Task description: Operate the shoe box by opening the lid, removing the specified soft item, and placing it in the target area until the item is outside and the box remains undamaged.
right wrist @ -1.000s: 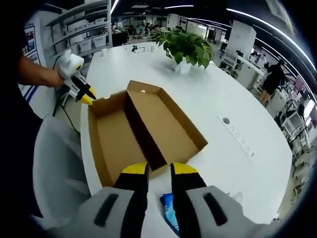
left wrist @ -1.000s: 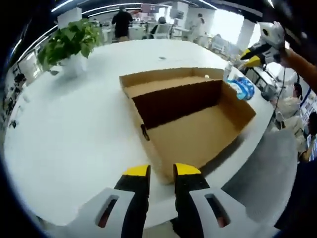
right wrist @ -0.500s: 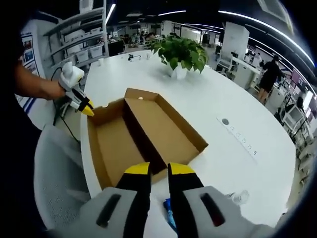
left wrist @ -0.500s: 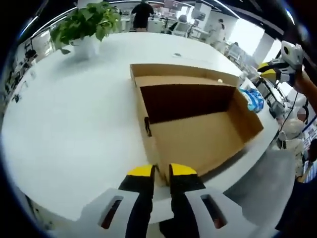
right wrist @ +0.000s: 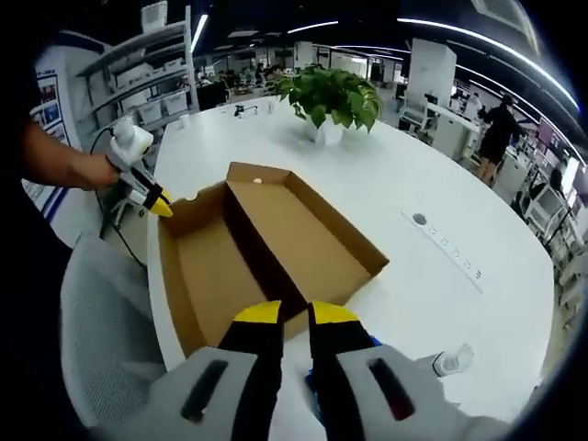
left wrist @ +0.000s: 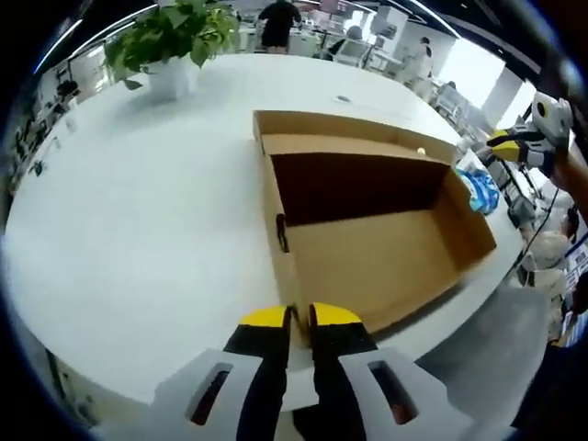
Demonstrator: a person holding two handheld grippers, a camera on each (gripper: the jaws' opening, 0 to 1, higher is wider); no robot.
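Observation:
The brown cardboard shoe box (left wrist: 377,257) (right wrist: 207,276) lies open and empty on the white table, its lid (left wrist: 340,133) (right wrist: 308,234) folded flat beside it. My left gripper (left wrist: 299,317) (right wrist: 163,208) has its jaws drawn to a narrow slit right at the box's corner; whether they pinch the wall I cannot see. A blue-and-white soft pack (left wrist: 480,190) (right wrist: 370,341) rests on the table just outside the box's far end. Above it hangs my right gripper (right wrist: 295,312) (left wrist: 503,147), jaws almost together, holding nothing.
A potted plant (left wrist: 170,37) (right wrist: 331,92) stands farther along the round white table (left wrist: 138,230) (right wrist: 441,211). A small clear bottle (right wrist: 453,360) lies near the pack. A grey chair (right wrist: 101,340) (left wrist: 487,340) stands at the table's edge by the box. People are in the background.
Both pairs of jaws have narrowed. The left gripper has come closer to the box's corner and looks down on it more steeply. The box and the pack stay put.

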